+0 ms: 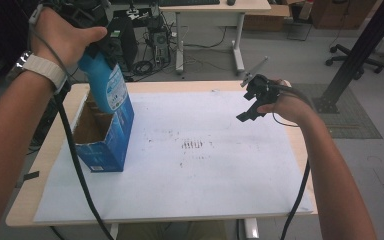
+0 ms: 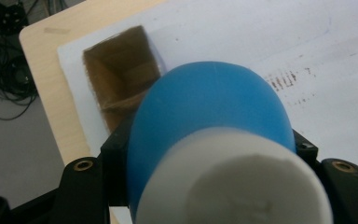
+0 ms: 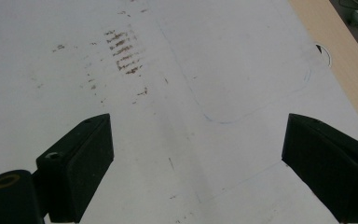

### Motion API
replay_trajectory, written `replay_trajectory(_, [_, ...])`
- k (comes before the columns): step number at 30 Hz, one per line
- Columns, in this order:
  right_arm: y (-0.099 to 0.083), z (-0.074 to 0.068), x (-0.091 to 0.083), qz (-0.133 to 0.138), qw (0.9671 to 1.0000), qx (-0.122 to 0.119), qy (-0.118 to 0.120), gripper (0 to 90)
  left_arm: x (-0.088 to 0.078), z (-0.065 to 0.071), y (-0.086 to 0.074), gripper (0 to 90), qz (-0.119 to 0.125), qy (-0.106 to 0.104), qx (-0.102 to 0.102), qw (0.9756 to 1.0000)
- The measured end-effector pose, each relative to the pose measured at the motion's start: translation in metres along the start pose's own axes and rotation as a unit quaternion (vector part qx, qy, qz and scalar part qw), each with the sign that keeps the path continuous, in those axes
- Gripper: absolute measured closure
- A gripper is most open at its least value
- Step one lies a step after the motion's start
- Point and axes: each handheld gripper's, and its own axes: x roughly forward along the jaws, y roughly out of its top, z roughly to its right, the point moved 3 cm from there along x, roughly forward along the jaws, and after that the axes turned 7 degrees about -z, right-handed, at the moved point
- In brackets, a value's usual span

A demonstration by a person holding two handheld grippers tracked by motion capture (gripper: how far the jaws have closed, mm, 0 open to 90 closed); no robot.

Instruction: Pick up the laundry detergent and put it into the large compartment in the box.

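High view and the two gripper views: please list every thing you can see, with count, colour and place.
bottle: 1, blue with white cap, held over the box
box: 1, blue outside, brown inside, open top, left on the sheet
sheet: 1, white with dark smudges, covers the table
table: 1, light wood, under the sheet
chair: 1, black, on the floor at far right
left gripper: 1, black, shut on the bottle
right gripper: 1, black, open, above the sheet's right part
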Motion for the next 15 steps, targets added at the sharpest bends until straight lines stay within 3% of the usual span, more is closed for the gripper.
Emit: replay_trajectory(15, [0.0,0.0,0.0,-0.001,1.0,0.0,-0.001,9.1,0.001,-0.035,-0.008,37.9,0.002,0.008,-0.072,0.9974])
